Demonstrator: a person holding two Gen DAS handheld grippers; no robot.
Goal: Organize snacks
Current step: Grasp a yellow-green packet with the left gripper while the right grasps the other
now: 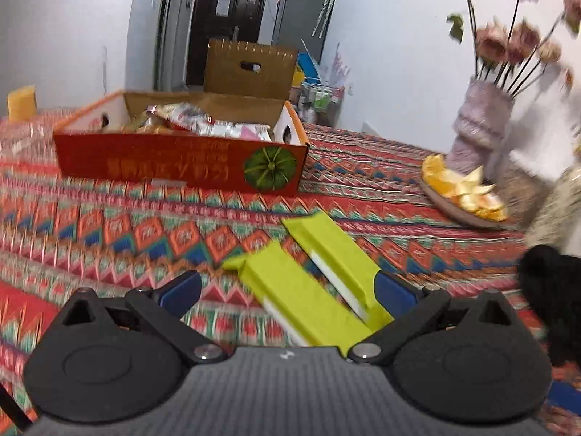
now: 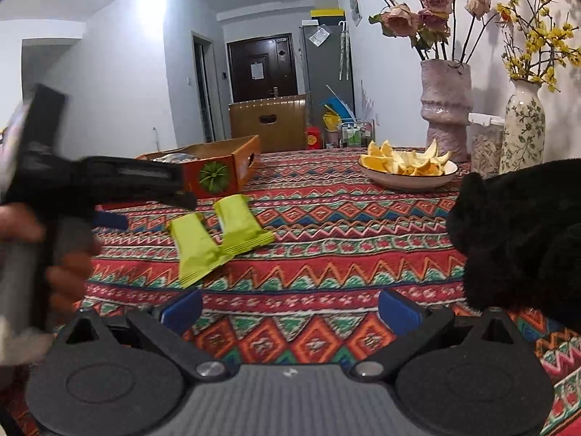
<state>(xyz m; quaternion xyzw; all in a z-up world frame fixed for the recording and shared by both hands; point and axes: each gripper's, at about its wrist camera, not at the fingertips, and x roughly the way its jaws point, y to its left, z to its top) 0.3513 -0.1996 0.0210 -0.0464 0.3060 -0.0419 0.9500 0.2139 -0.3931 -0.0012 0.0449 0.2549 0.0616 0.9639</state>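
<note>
Two lime-green snack packets point(image 1: 290, 287) point(image 1: 337, 265) lie side by side on the patterned tablecloth; they also show in the right wrist view point(image 2: 196, 250) point(image 2: 239, 225). My left gripper point(image 1: 287, 290) is open, its blue fingertips straddling both packets just above the cloth; it shows from the side in the right wrist view point(image 2: 145, 203). An open orange cardboard box point(image 1: 181, 167) holding several wrapped snacks stands behind the packets, also in the right wrist view point(image 2: 218, 174). My right gripper point(image 2: 290, 309) is open and empty, low over the cloth, nearer than the packets.
A plate of orange slices and peel point(image 1: 464, 192) point(image 2: 406, 167) sits to the right. A pink vase with dried roses point(image 2: 446, 105) and a floral vase point(image 2: 523, 130) stand behind it. A black furry thing point(image 2: 519, 236) is at the right. A brown carton point(image 2: 268, 120) stands beyond the table.
</note>
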